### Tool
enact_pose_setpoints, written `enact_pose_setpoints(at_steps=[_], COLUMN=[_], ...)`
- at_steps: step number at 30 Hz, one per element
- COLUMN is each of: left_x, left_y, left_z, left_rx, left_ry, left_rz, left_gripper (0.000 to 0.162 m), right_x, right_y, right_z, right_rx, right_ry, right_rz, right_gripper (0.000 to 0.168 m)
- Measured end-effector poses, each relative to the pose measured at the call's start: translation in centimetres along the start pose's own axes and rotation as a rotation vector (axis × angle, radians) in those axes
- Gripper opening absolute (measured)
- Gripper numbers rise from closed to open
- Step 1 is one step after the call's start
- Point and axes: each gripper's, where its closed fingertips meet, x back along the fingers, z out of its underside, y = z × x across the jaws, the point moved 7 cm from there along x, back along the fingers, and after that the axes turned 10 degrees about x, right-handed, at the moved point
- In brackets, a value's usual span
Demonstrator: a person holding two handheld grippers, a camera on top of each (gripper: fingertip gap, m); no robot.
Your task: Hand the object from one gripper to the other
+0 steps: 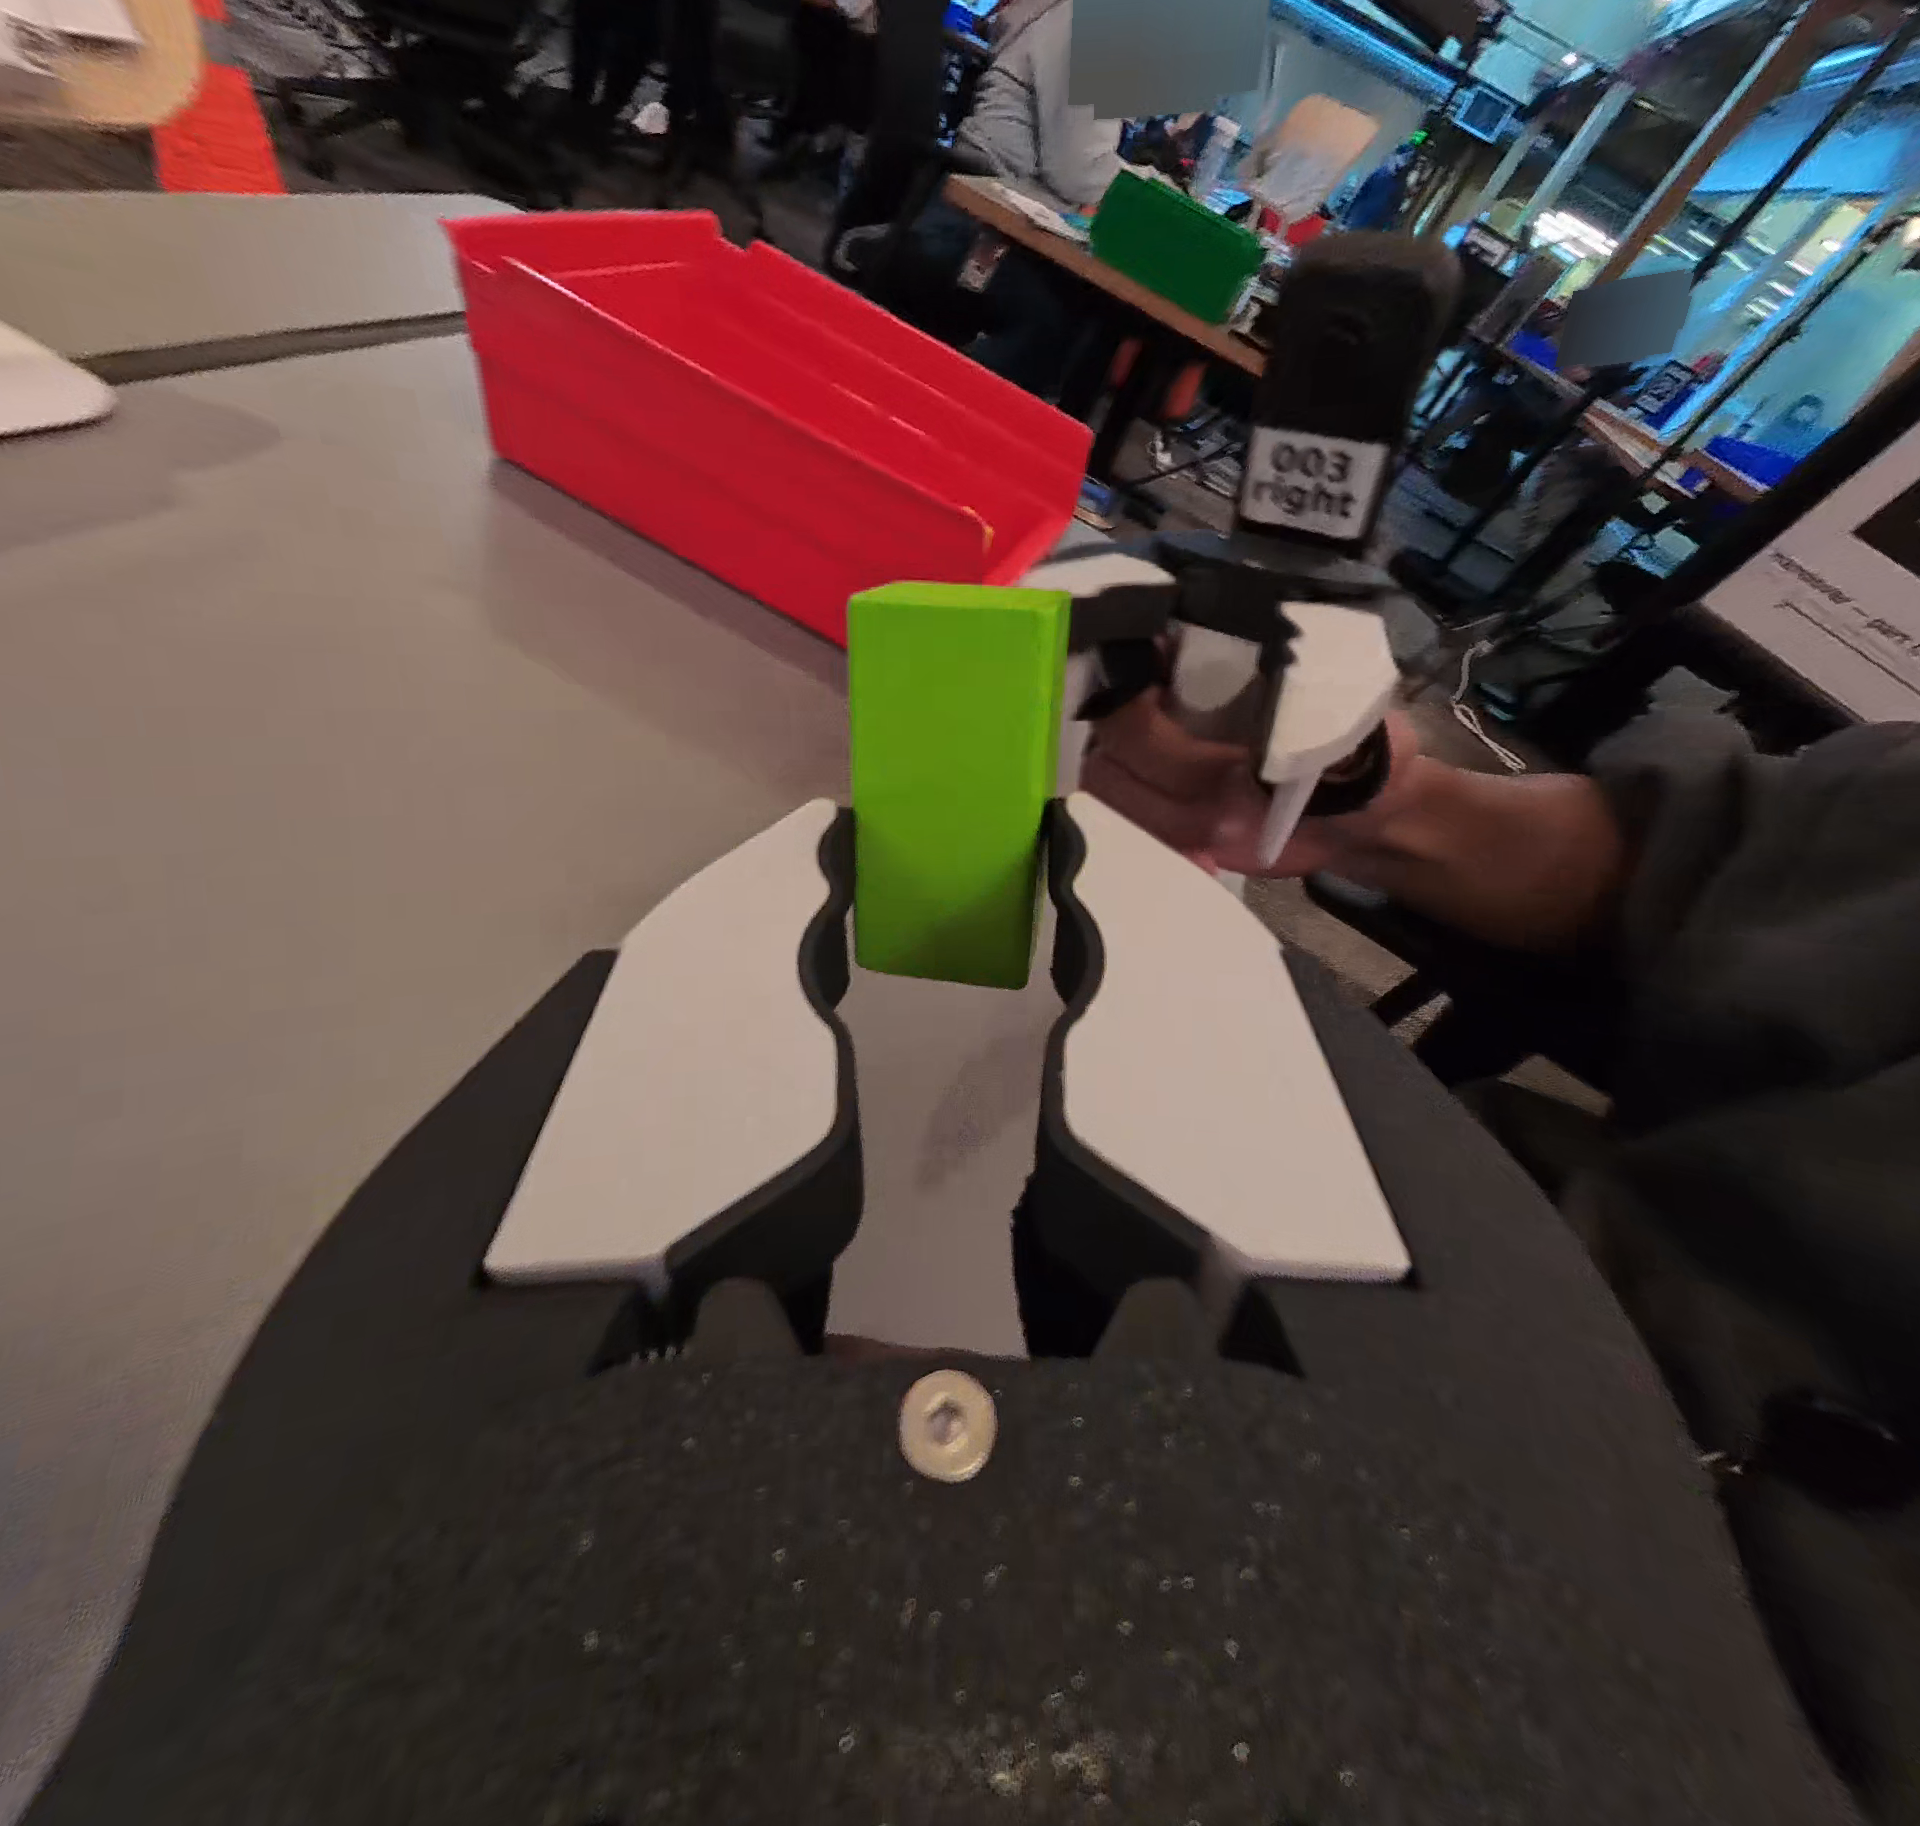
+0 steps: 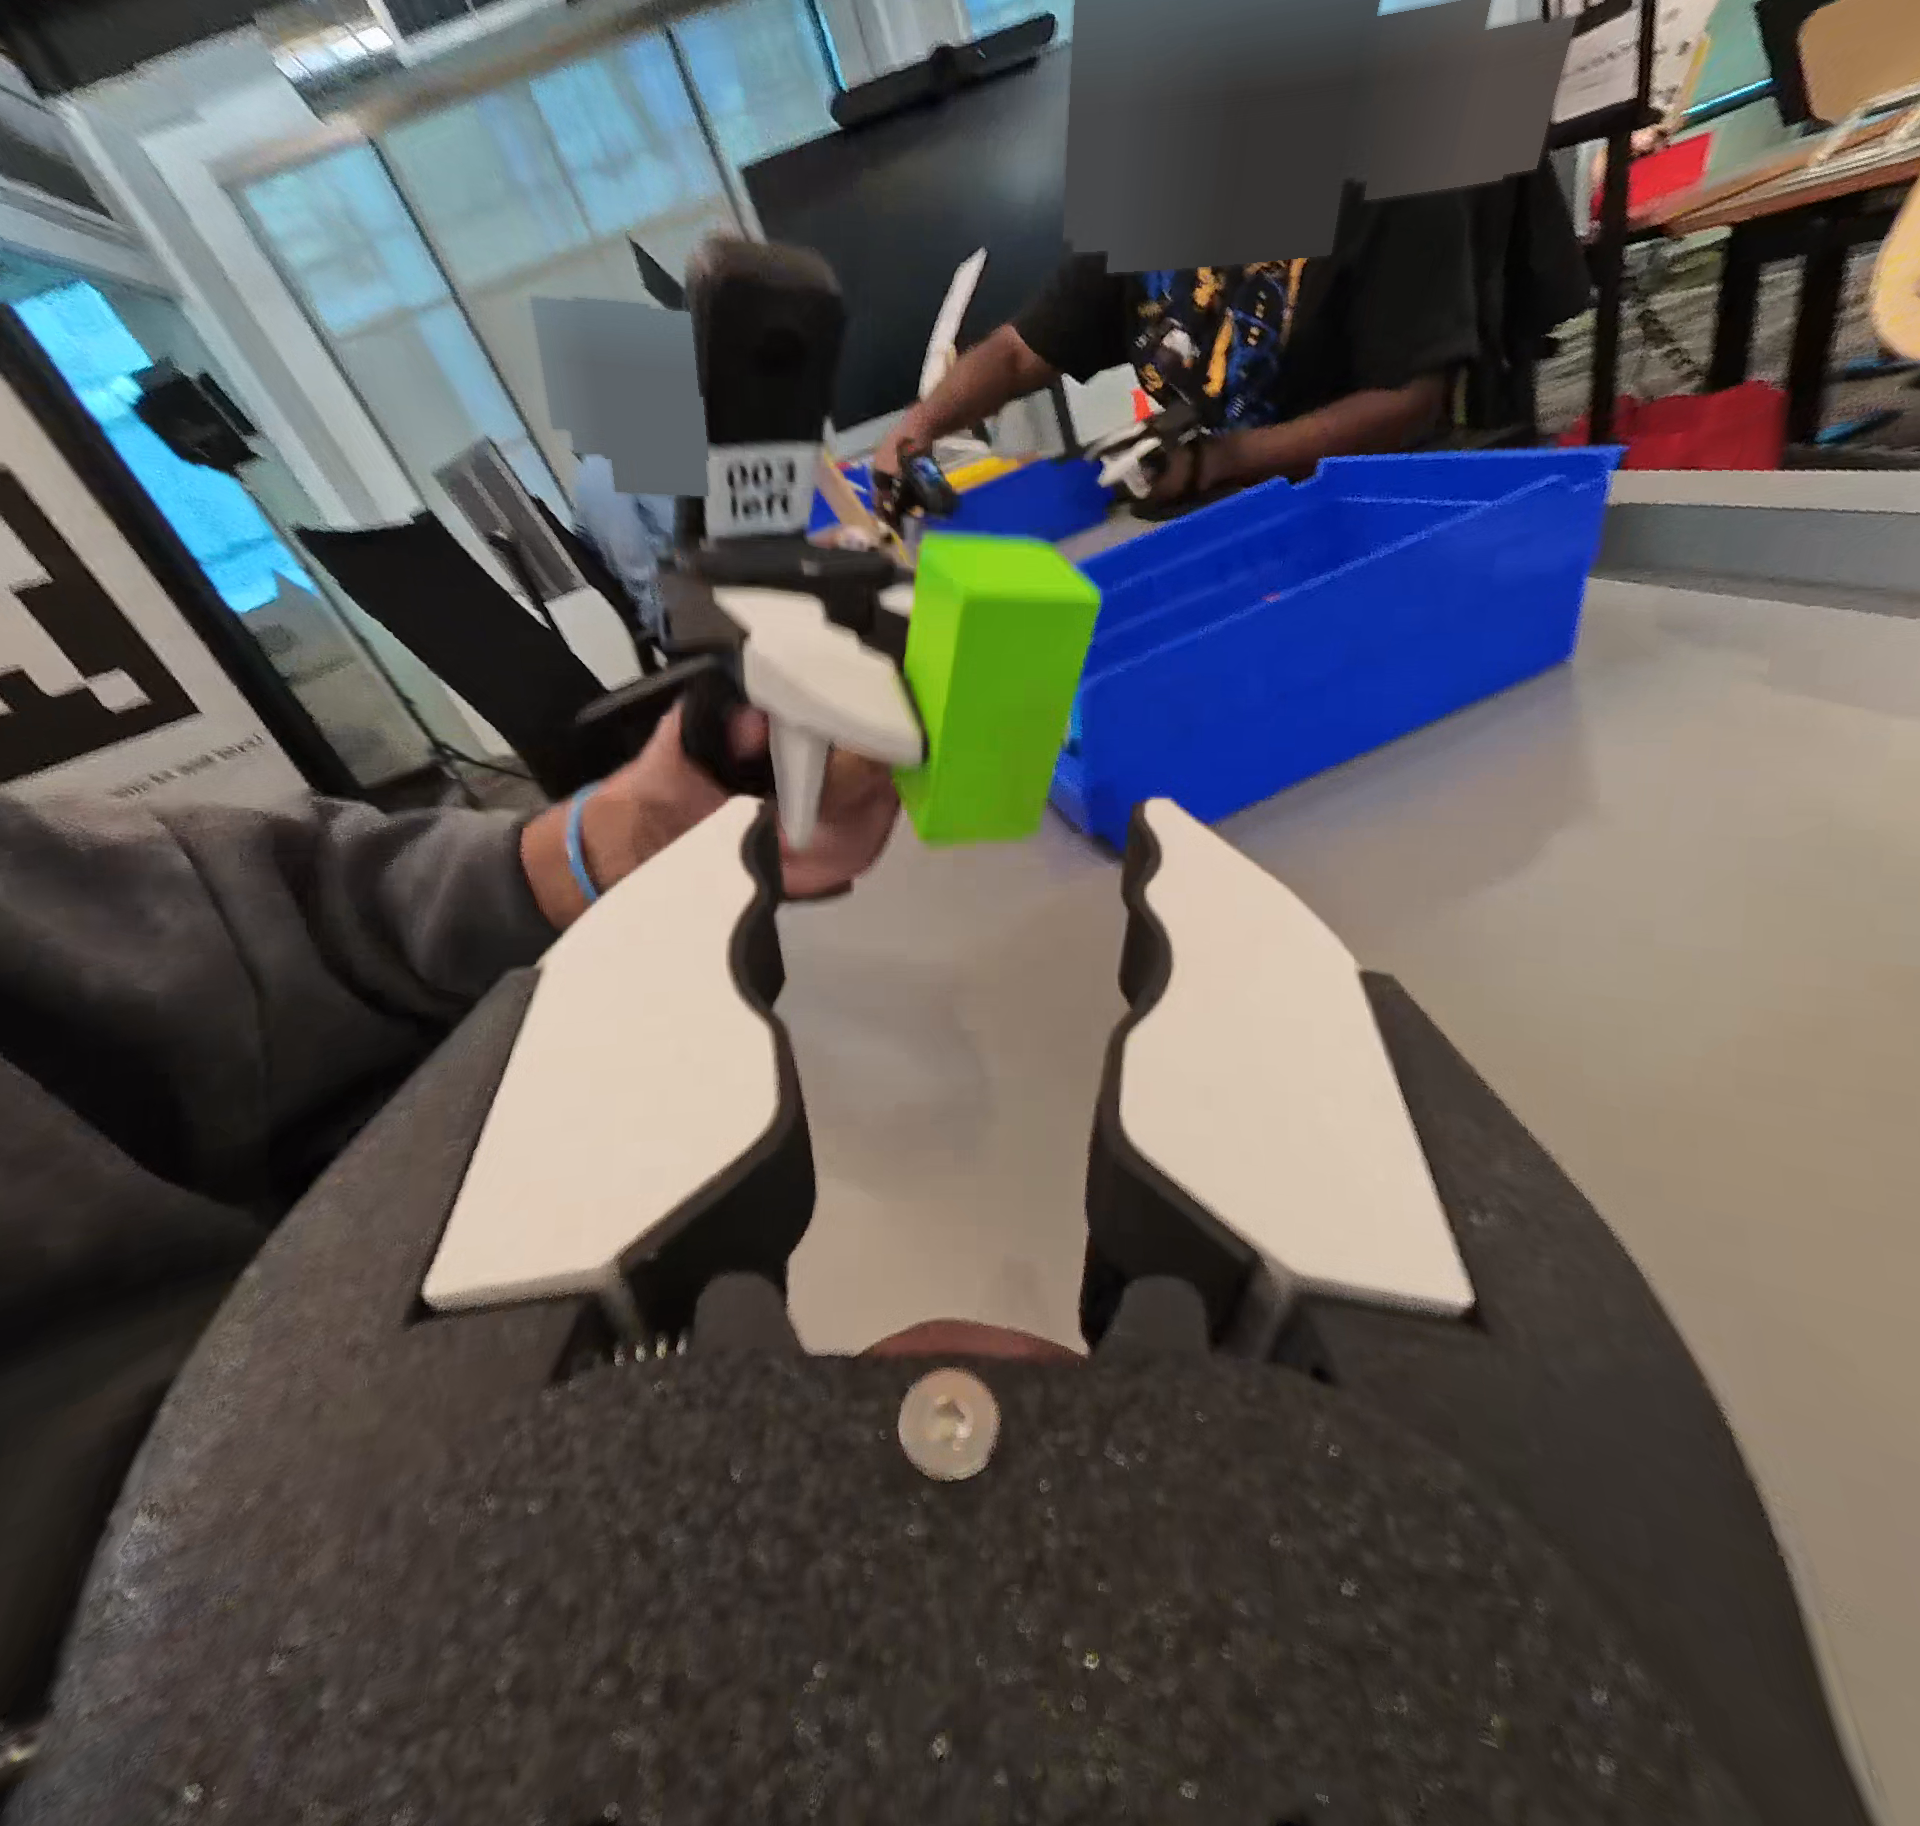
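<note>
- While my left gripper (image 1: 948, 820) has its fingers pressed on the lower part of the green block (image 1: 951, 779), that block stands upright, lifted clear of the grey counter (image 1: 312, 789), with most of its length sticking up above the fingertips.
- My right gripper (image 2: 951, 826) is spread wide and holds nothing; in the right wrist view the green block (image 2: 987, 685) sits just ahead of and above its fingertips, not yet between them.
- Seen from the left wrist view, the right gripper (image 1: 1174, 696) is just beside the block's upper right edge; whether it touches I cannot tell.
- Both views are smeared, so I judge the tools are moving, and a misaligned approach could knock the block sideways in its low grip.
- Because the hold is near one end, a bump at the top could lever the block out.
- Releasing with the left before the right has closed would drop the block onto the counter, perhaps towards the red bin (image 1: 748, 405) or the blue bin (image 2: 1340, 613).
- I would want the right fingers around the free upper half, clear of the left fingers (image 2: 831, 675).
</note>
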Motion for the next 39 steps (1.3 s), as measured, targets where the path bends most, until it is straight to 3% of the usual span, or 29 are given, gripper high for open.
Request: enact_pose_setpoints(at_steps=[7,8,10,14,18,22,26,29,34,39], left_x=[-2.3,-2.7,-3.4,-3.5,-1.4,0.9,2.9,3.4,3.0,3.0], left_y=[-0.7,-0.6,-0.6,-1.2,-1.9,-2.1,-2.0,-1.9,-1.6,-1.5], left_z=[2.2,2.4,3.0,3.5,4.3,6.5,7.7,7.4,7.6,7.7], left_rx=[0.05,0.051,0.053,0.094,0.07,0.035,-0.031,-0.061,-0.036,-0.083], left_ry=[0.024,0.032,0.044,0.024,-0.042,-0.03,-0.037,-0.059,-0.033,-0.017], left_rz=[0.083,0.074,0.064,0.056,-0.009,-0.094,-0.197,-0.23,-0.233,-0.271], left_gripper=[0.035,0.035,0.034,0.034,0.056,0.056,0.055,0.055,0.055,0.054], right_x=[-1.6,-1.7,-1.6,-0.9,0.7,4.3,11.0,16.1,19.4,19.8], right_y=[-1.5,-1.7,-1.5,-1.3,-0.6,-1.5,-6.6,-11.5,-19.0,-24.4], right_z=[1.8,2.2,2.6,2.7,2.0,-1.1,-5.5,-7.0,-5.3,-2.6], right_rx=[-0.218,-0.249,-0.274,-0.259,-0.182,-0.04,0.021,-0.051,-0.295,-0.484], right_ry=[-0.068,-0.076,-0.088,-0.049,-0.041,-0.002,0.139,0.329,0.581,0.702], right_rz=[-0.119,-0.141,-0.197,-0.197,-0.142,0.055,0.485,0.784,0.958,1.021], right_gripper=[0.062,0.06,0.036,0.035,0.035,0.035,0.035,0.035,0.035,0.035])
